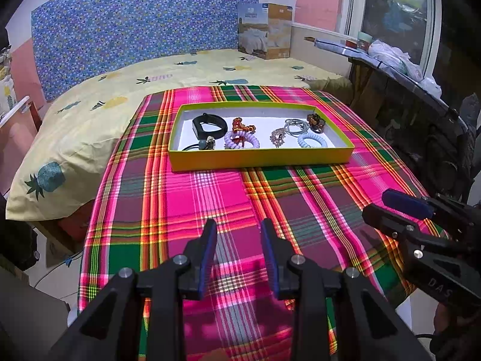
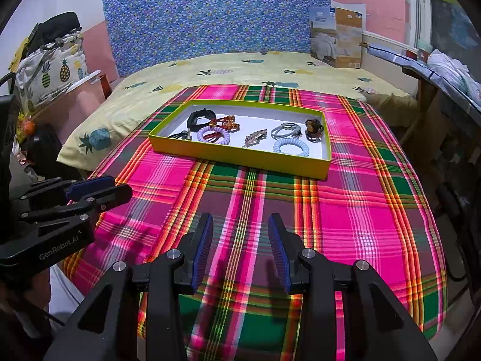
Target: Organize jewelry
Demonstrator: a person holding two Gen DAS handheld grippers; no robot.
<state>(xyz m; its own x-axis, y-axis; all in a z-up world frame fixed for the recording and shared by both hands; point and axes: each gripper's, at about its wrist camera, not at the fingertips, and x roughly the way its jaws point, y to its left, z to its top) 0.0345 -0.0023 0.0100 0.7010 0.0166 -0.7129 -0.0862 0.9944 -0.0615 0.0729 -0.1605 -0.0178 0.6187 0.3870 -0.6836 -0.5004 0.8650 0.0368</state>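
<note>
A yellow-green tray (image 1: 261,158) (image 2: 240,153) with a white floor sits on the plaid cloth. In it lie a black band (image 1: 209,124) (image 2: 198,118), a red-gold piece (image 1: 242,126), a lilac spiral tie (image 1: 240,142) (image 2: 212,134), a gold brooch (image 1: 278,137) (image 2: 255,137), grey rings (image 1: 296,126) (image 2: 284,129), a pale blue spiral tie (image 1: 312,140) (image 2: 291,147) and a dark bead piece (image 1: 315,121) (image 2: 314,128). My left gripper (image 1: 239,225) (image 2: 111,186) is open and empty over the near cloth. My right gripper (image 2: 240,219) (image 1: 378,204) is open and empty to its right.
The plaid cloth (image 1: 228,198) covers a small table in front of a bed with a pineapple sheet (image 1: 90,114). A cardboard box (image 1: 266,30) stands at the bed's far corner. A cluttered ledge (image 1: 390,57) runs along the right under the window.
</note>
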